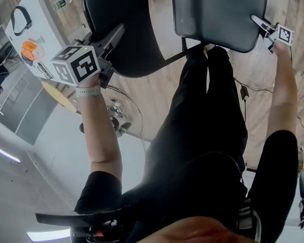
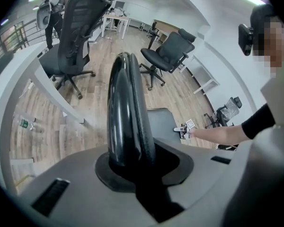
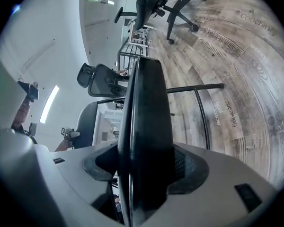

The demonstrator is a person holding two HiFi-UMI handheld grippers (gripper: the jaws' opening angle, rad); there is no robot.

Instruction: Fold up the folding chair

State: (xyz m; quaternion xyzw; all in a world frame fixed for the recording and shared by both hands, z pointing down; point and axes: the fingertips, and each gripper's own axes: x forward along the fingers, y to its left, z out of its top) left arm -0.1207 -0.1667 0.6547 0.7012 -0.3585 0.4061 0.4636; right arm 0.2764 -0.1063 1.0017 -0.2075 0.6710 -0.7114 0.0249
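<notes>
In the head view the folding chair stands in front of me, its black backrest (image 1: 129, 29) at upper left and its dark grey seat (image 1: 218, 11) at upper right. My left gripper (image 1: 114, 34) is clamped on the backrest's rim. In the left gripper view the black backrest (image 2: 125, 112) fills the gap between the jaws. My right gripper (image 1: 261, 24) grips the seat's right corner. The seat's edge (image 3: 146, 126) fills that jaw gap in the right gripper view. A black frame tube (image 3: 199, 86) runs behind it.
Black office chairs (image 2: 73, 27) (image 2: 168, 51) stand on the wooden floor (image 3: 246, 56) beyond the folding chair. A white desk (image 1: 35, 29) with small items lies left of the left gripper. My legs in black trousers (image 1: 213, 110) are right below the seat.
</notes>
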